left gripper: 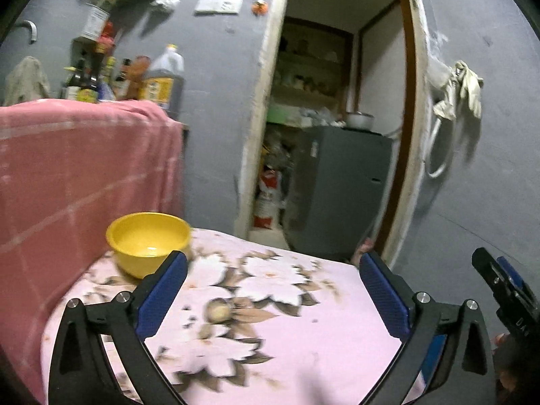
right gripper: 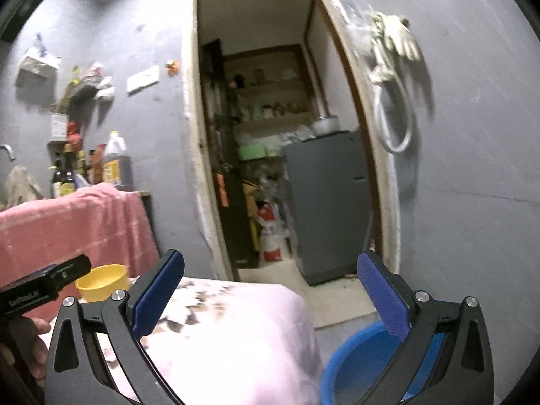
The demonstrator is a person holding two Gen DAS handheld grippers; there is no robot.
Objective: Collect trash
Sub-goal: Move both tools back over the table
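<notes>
The left gripper [left gripper: 273,260] is standing with its blue-padded jaws spread wide and nothing between them, pointing over a pink flowered cloth [left gripper: 287,320] that is covering a small table. A yellow bowl [left gripper: 148,239] is sitting on that cloth at about ten o'clock from the left gripper, just beyond its left finger; the bowl is looking empty apart from a pale glint at its bottom. At nine o'clock a pink checked cloth [left gripper: 77,175] is hanging over something tall, and bottles, among them a big jug of dark liquid [left gripper: 165,77], are crowding together behind it at eleven o'clock.

The right gripper [right gripper: 270,270] is also gaping fully, gripping nothing, and facing an open doorway [right gripper: 270,135] at twelve o'clock, where a grey cabinet [right gripper: 330,202] is standing. A blue basin [right gripper: 357,368] is sitting on the floor at about five o'clock, below the right finger and just beside the table's corner. A pale glove [right gripper: 401,40] is hanging on the wall at one o'clock.

No piece of trash is showing clearly in either view; both are blurred.
</notes>
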